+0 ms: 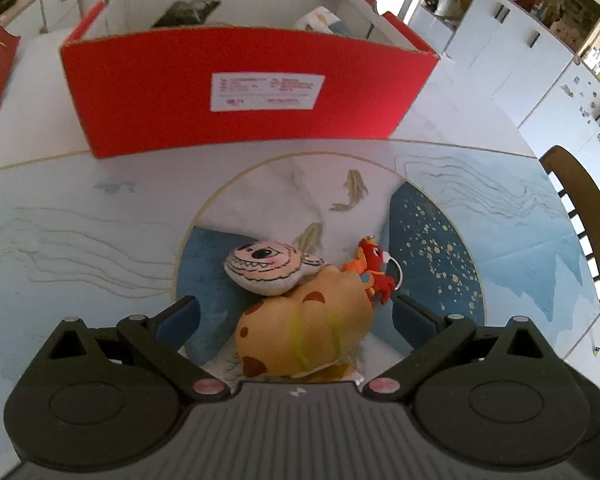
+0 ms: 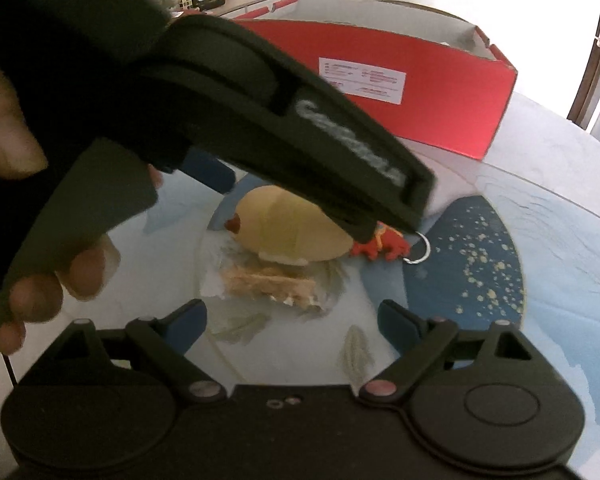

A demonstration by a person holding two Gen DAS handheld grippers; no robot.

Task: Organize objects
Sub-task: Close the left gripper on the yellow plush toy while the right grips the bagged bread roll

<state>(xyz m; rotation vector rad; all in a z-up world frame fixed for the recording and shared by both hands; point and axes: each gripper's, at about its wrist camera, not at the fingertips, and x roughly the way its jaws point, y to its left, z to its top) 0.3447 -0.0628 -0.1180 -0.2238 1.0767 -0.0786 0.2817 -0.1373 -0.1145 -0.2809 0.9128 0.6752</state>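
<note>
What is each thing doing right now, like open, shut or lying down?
Red cardboard box: open on top, things inside.
Yellow spotted plush toy: lying between open jaws, not gripped.
White round plush face: lying against yellow toy.
Red keyring figure: lying beside yellow toy.
Left gripper: open.
Right gripper: open, empty.

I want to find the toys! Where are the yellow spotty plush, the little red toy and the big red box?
yellow spotty plush (image 1: 300, 332): left wrist view, on its back.
little red toy (image 1: 374, 268): left wrist view, on its body.
big red box (image 1: 148, 92): left wrist view, on its front wall.
</note>
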